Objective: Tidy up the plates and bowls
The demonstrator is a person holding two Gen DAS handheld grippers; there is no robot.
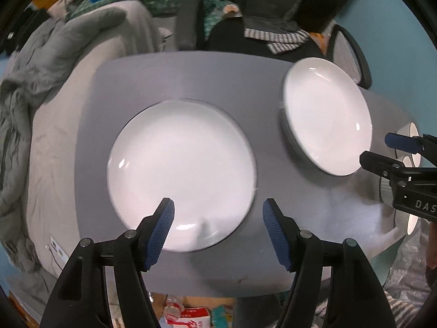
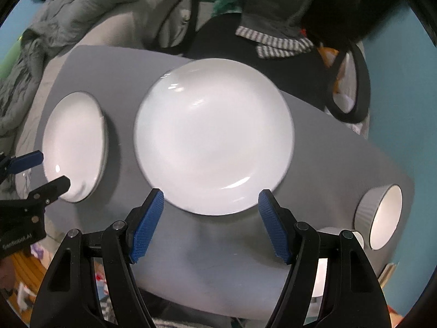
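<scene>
Two round white glazed plates lie apart on the grey table (image 1: 131,82): left plate (image 1: 181,175), right plate (image 2: 214,136). Above each, pointing down, hangs a hand-held gripper (ribbed blue pads), left (image 1: 218,216) and right (image 2: 211,205), jaws apart, empty. Ribbed bowls (image 2: 382,213) sit far right.

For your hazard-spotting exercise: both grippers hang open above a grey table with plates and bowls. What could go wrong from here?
1. The ribbed bowl sits close to the table corner; a nudge could tip it off.
2. The right plate appears stacked on another; a clumsy grip may slide it.
3. The left gripper and right gripper are close and could collide.
</scene>
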